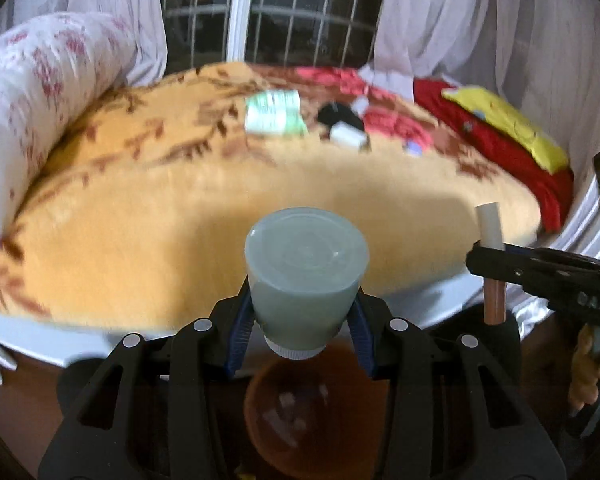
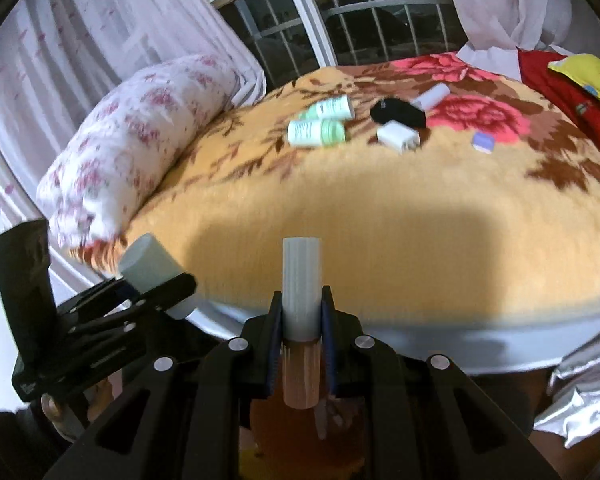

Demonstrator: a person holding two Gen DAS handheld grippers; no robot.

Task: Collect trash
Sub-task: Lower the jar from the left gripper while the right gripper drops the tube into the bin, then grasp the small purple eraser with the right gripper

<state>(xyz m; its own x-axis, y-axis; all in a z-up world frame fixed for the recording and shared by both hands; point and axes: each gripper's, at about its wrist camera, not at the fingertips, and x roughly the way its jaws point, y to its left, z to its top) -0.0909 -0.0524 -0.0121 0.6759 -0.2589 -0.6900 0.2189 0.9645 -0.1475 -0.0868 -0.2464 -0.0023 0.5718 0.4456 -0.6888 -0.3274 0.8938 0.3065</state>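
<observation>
Step in hand: carry to drop-off. Left hand-held gripper (image 1: 304, 320) is clamped on a pale tube (image 1: 306, 268); right hand-held gripper (image 2: 302, 316) on a stick (image 2: 301, 304). Both are held above a brown bin (image 1: 316, 412) beside the bed (image 2: 380, 216). Next: jaws to be opened w/ items centred over bin.

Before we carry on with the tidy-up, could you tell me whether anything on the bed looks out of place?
Yes: small items lie scattered on the blanket near the window: two green-and-white tubes, a black object, a white charger-like block.
</observation>
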